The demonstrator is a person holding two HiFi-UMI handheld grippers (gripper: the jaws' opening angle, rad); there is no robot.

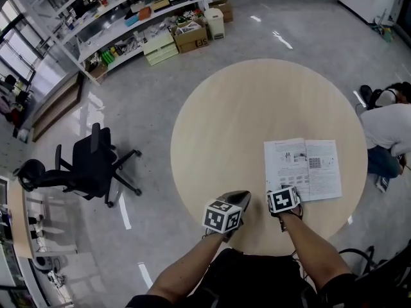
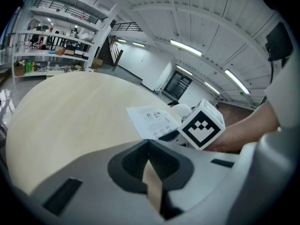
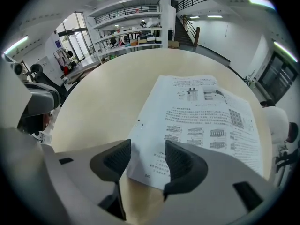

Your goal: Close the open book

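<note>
The round pale table [image 1: 231, 120] fills the middle of the head view, and the open book [image 1: 302, 169] lies flat on its lower right part, both printed pages facing up, not far from the rim nearest you. Your right gripper [image 3: 148, 150] points steeply down over the near corner of the left-hand page. Its jaws stand apart with that corner [image 3: 146, 175] between them, and the pads do not press on it yet. Your left gripper [image 2: 149, 146] hangs just beside it over bare wood at the lower centre of the head view, jaws together with nothing in them, touching neither the book nor the other tool. The book is not yet closed. If you pinch now you will likely catch only the top leaf or a few leaves, not the whole left half, so swinging it over could crease or tear the paper and leave the cover lying open. The top looks smooth, so a sideways push from the jaw tips could slide the whole book toward the rim, since nothing braces it. Bring the idle left tool to steady the right-hand page.
</note>
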